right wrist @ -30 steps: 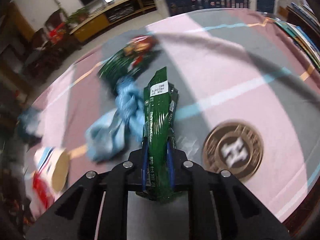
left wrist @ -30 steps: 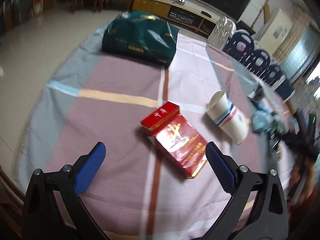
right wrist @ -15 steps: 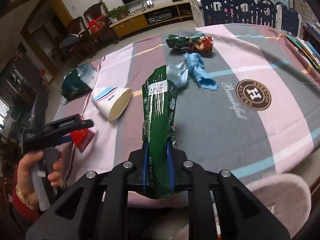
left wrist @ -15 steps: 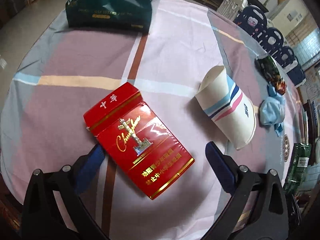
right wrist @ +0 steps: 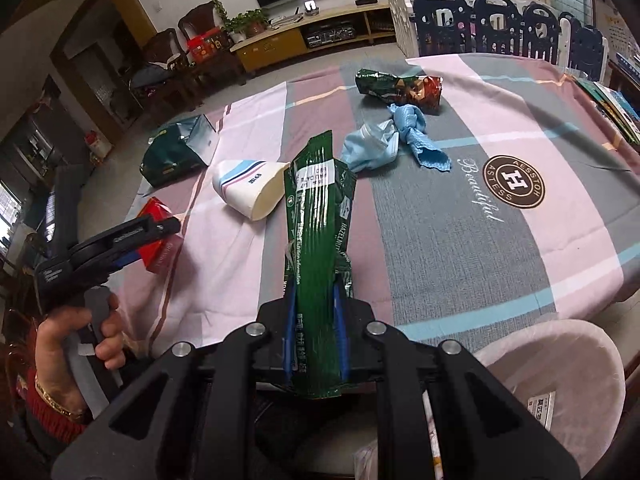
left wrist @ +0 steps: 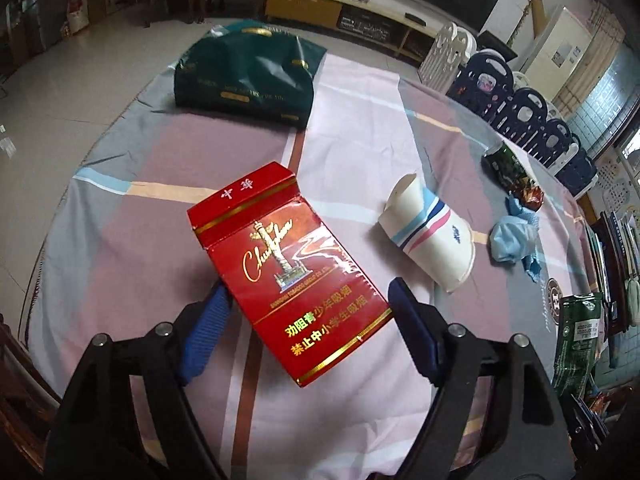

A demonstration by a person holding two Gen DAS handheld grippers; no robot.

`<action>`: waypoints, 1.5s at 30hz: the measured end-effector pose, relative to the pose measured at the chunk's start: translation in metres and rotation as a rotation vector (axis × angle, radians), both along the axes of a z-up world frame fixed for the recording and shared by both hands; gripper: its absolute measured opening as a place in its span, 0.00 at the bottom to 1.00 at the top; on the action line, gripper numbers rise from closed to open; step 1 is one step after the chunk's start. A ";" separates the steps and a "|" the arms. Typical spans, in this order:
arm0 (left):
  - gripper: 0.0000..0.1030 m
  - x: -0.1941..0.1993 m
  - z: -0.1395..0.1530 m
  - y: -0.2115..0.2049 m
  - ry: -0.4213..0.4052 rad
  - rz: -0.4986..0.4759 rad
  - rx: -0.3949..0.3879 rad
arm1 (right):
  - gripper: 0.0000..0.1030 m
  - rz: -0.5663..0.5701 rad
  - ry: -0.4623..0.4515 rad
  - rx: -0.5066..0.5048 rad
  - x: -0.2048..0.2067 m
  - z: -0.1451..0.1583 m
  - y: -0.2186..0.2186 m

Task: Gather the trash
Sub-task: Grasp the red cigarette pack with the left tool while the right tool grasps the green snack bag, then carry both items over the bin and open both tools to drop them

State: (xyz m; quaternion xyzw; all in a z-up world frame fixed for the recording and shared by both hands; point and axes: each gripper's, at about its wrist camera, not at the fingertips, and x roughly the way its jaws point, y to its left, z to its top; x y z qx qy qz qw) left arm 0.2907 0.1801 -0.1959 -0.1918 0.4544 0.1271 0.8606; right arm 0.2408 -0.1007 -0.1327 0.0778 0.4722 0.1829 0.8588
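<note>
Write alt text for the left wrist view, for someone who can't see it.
The left tongs straddle a red cigarette pack, their blue pads at its two sides, having just been closing. Beyond it on the striped tablecloth lie a tipped paper cup, a crumpled blue cloth and a dark green bag.

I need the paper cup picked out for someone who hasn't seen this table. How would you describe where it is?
On the striped tablecloth, look between the red cigarette pack in the left gripper's jaws and the crumpled blue cloth. The paper cup lies there on its side. It is the only white item, with light blue, navy and pink stripes around it.
</note>
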 end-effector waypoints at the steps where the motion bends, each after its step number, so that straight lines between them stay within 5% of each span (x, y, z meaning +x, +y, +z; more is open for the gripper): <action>1: 0.77 -0.010 0.010 -0.001 -0.034 0.007 0.026 | 0.17 -0.001 0.003 0.005 -0.003 0.001 0.000; 12: 0.77 -0.089 0.076 -0.012 -0.189 0.014 0.174 | 0.17 0.000 -0.039 0.036 -0.031 0.034 0.003; 23: 0.77 -0.132 0.111 -0.063 -0.263 -0.119 0.188 | 0.17 -0.070 -0.095 -0.042 -0.064 0.057 -0.050; 31: 0.77 -0.140 0.110 -0.114 -0.262 -0.295 0.140 | 0.17 -0.199 -0.024 -0.139 -0.098 0.030 -0.123; 36: 0.77 -0.142 0.110 -0.156 -0.253 -0.408 0.149 | 0.18 -0.244 0.148 -0.164 -0.117 -0.022 -0.154; 38: 0.77 -0.143 0.107 -0.178 -0.242 -0.472 0.150 | 0.28 -0.236 0.260 -0.159 -0.122 -0.047 -0.160; 41: 0.77 -0.144 0.098 -0.211 -0.217 -0.613 0.106 | 0.64 -0.352 0.274 -0.118 -0.129 -0.055 -0.186; 45: 0.77 -0.147 0.077 -0.263 -0.152 -0.843 0.081 | 0.70 -0.590 0.179 0.043 -0.139 -0.029 -0.239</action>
